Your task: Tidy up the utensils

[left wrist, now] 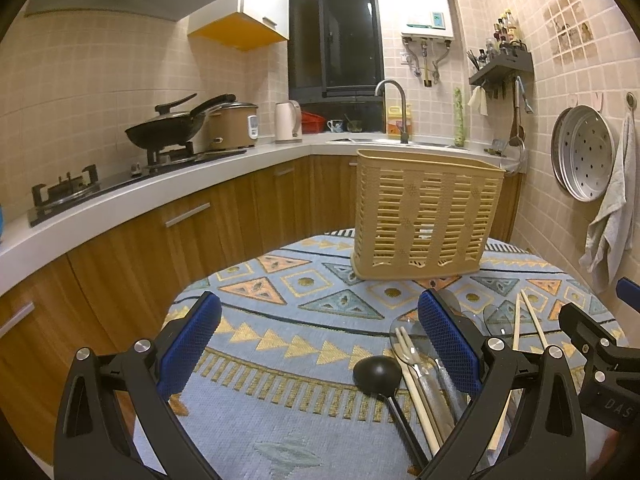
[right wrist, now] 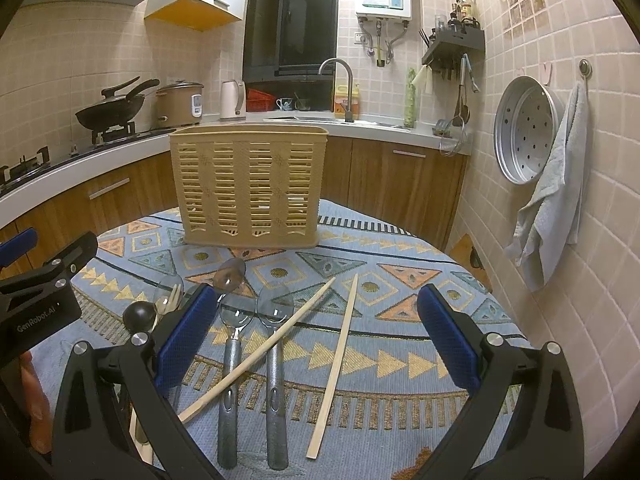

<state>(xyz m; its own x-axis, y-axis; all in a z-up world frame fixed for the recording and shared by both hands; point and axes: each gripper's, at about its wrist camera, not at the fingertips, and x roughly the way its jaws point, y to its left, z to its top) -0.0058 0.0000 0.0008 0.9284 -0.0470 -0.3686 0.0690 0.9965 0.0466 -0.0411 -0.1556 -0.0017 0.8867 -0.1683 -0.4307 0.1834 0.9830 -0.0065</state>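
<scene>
Your left gripper (left wrist: 320,344) jaws spread wide, empty, your right gripper (right wrist: 316,338) at three o'clock, likewise agape

Black wok (left wrist: 166,128) on stove, pink kettle (left wrist: 288,122), towel (right wrist: 548,208) on tiled wall.

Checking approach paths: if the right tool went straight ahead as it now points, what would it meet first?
Probably the beige slotted basket, standing ahead of the open right tool; the chopsticks lie below its line, though depth is unclear.

Patterned tablecloth (right wrist: 400,264) carries basket (right wrist: 248,188), spoons (right wrist: 236,344), chopsticks (right wrist: 336,360), ladle (left wrist: 378,376).
</scene>
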